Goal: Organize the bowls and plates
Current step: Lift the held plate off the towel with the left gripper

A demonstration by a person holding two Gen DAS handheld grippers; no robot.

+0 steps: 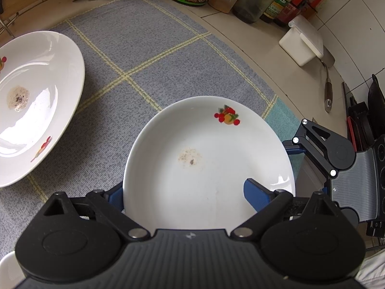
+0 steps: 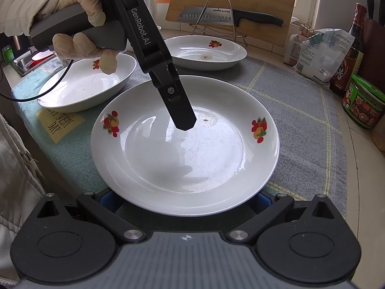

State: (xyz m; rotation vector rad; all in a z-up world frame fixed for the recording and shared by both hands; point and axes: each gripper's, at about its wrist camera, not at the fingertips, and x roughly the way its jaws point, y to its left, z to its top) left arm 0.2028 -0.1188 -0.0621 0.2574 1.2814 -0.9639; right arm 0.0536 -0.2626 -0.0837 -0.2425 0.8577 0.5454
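Broadly, a grey checked mat [image 2: 300, 110] covers the counter and bears three white plates; the near plate [image 2: 185, 149], with fruit prints on its rim, lies flat in the middle, a second plate [image 2: 207, 53] sits behind it by the knife rack, and a third [image 2: 81, 86] lies to its left; the left gripper [image 1: 185, 192] hangs over the near plate with its jaws spread wide, one blue finger [image 1: 255, 196] above the dish and the other outside the rim, gripping nothing; the right gripper [image 2: 185, 203] sits at that plate's near edge, its fingers mostly hidden beneath the rim, so I cannot tell its grip; a gloved hand [image 2: 79, 24] holds the left handle.
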